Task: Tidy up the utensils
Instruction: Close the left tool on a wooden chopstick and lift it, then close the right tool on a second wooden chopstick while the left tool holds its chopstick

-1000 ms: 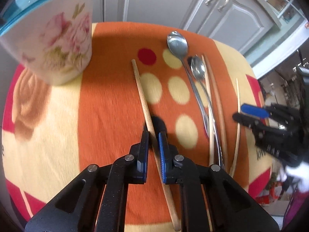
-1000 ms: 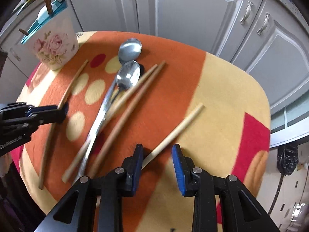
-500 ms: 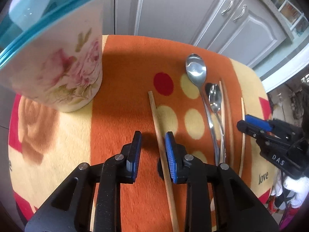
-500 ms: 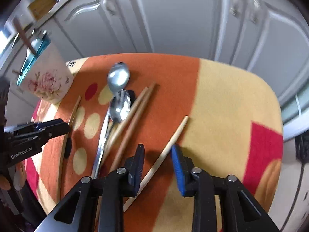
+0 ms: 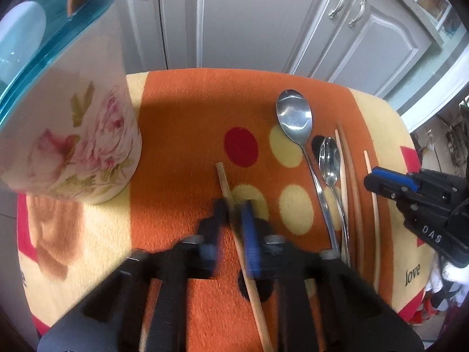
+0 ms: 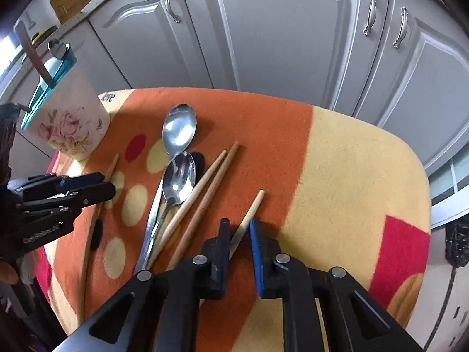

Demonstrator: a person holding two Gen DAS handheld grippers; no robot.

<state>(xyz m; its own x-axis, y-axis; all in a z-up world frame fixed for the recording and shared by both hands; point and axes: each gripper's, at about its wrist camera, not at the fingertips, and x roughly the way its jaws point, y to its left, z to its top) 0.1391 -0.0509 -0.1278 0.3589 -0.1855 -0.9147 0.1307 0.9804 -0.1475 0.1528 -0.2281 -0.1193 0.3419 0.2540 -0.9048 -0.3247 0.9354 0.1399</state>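
Observation:
My left gripper (image 5: pixel 234 209) is blurred and its jaws are closing, with the pads against a wooden chopstick (image 5: pixel 224 179) near its far end. My right gripper (image 6: pixel 239 226) is closing around a pale chopstick (image 6: pixel 254 205). That stick lies close to the blue pad, and a gap shows on its other side. Between the grippers lie a large spoon (image 6: pixel 178 129), a small spoon (image 6: pixel 179 176) and a pair of chopsticks (image 6: pixel 209 182). A rose-printed cup (image 5: pixel 73 146) with a teal rim stands at the far left, with utensils in it.
An orange and yellow cloth (image 6: pixel 351 176) covers the small table, whose edges drop off on all sides. Grey cabinet doors (image 6: pixel 278 29) stand just beyond the far edge. In the left wrist view the right gripper (image 5: pixel 378 180) sits at the right edge.
My left gripper opened, slid forward along its chopstick toward the cup, and closed on it again. The right jaws have narrowed around the pale chopstick.

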